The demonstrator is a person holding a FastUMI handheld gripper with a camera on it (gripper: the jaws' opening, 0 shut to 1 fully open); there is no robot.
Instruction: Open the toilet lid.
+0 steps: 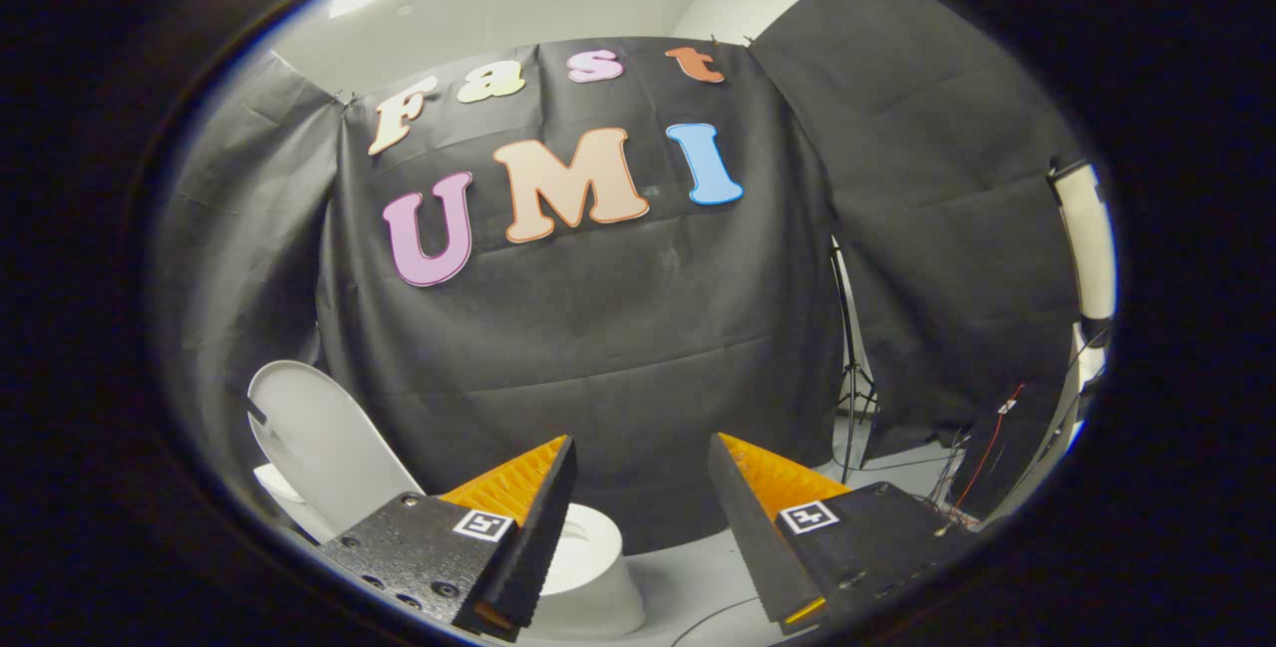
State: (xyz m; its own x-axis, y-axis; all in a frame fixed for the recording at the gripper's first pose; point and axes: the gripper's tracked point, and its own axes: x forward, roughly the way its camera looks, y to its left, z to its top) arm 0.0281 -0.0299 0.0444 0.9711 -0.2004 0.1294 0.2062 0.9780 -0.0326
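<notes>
A white toilet (588, 577) stands on the pale floor in front of the black cloth wall, low and to the left of my fingers. Its lid (324, 443) is raised, standing upright and leaning back behind the seat (583, 537), beyond my left finger. My gripper (641, 458) hangs above and in front of the toilet, open, with a wide gap and nothing between its fingers. The left finger (518, 517) covers part of the seat and bowl.
Black cloth walls close the booth behind and to the right. A light stand (852, 368) rises by the gap between cloths at the right, with cables (972, 473) trailing on the floor near it. A thin cable (713, 617) lies on the floor between my fingers.
</notes>
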